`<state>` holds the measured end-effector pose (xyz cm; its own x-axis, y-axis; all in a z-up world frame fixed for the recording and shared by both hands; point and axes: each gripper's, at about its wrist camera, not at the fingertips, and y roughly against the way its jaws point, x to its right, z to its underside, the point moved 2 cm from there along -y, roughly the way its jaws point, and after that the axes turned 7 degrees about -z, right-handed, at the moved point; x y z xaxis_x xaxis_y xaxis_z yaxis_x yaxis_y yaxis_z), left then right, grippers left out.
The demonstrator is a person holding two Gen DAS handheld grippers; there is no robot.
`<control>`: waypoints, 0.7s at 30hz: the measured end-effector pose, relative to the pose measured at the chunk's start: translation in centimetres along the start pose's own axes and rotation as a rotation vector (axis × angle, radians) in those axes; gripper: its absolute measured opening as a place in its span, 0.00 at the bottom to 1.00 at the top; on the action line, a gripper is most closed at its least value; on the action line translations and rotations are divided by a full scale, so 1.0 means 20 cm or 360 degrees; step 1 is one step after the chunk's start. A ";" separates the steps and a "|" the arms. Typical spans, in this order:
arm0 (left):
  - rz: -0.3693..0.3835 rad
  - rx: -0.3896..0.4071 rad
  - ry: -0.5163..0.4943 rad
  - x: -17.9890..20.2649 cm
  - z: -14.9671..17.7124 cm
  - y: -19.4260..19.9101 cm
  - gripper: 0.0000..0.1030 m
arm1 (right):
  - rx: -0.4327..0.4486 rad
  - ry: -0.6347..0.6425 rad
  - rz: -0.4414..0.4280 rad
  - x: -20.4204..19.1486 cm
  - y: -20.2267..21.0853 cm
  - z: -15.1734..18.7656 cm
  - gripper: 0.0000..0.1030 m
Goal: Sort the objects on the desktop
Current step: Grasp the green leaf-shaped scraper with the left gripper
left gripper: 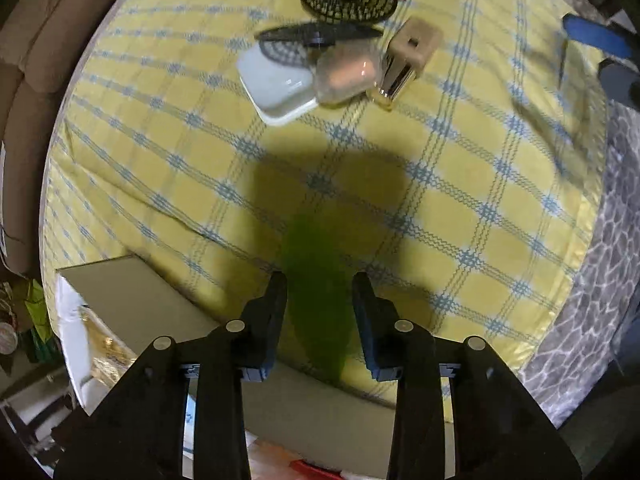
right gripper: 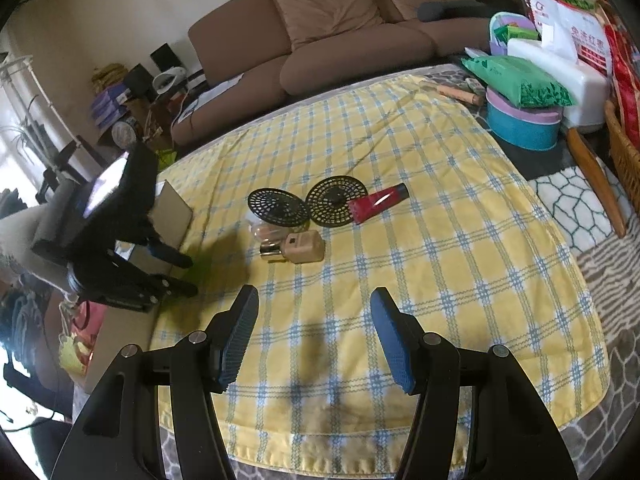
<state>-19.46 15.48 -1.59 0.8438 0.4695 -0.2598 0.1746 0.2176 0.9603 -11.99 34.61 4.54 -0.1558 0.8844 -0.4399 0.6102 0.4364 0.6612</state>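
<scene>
We find a blurred green object (left gripper: 316, 300) between the fingers of the left tool (left gripper: 320, 292), its long axis running with the fingers; whether the jaws grip it or merely straddle it we cannot tell. It sits above the near-left edge of the yellow checked surface (left gripper: 460, 184), beside an open cardboard box (left gripper: 132, 300). The right tool (right gripper: 314, 332) stands wide and empty, facing the remaining cluster, with the beige bottle (right gripper: 300, 246) nearest and the red tube (right gripper: 376, 202) beyond.
</scene>
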 end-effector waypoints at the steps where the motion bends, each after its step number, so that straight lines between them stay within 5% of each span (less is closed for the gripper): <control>1: 0.0006 0.0010 0.0031 0.01 0.00 0.00 0.24 | 0.0003 0.0000 -0.0004 0.00 0.00 0.00 0.58; 5: 0.0083 0.0196 0.0164 0.01 -0.01 0.12 0.00 | 0.0007 -0.0004 0.0001 0.01 0.00 -0.01 0.58; 16: 0.0589 0.0611 0.0541 -0.13 0.08 0.41 0.00 | 0.0057 -0.0035 -0.0030 0.01 0.01 -0.02 0.58; 19: 0.0468 0.0607 0.0533 -0.19 0.02 0.39 0.02 | 0.0059 -0.0034 -0.0049 -0.01 -0.01 -0.03 0.58; 21: 0.0408 0.0513 0.0503 -0.21 0.00 0.34 0.25 | 0.0049 -0.0028 -0.0050 -0.03 -0.02 -0.03 0.58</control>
<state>-21.77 14.91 5.97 0.6940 0.7197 0.0179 0.1716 -0.1895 0.9668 -12.65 33.98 4.85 -0.1615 0.8672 -0.4710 0.6291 0.4582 0.6280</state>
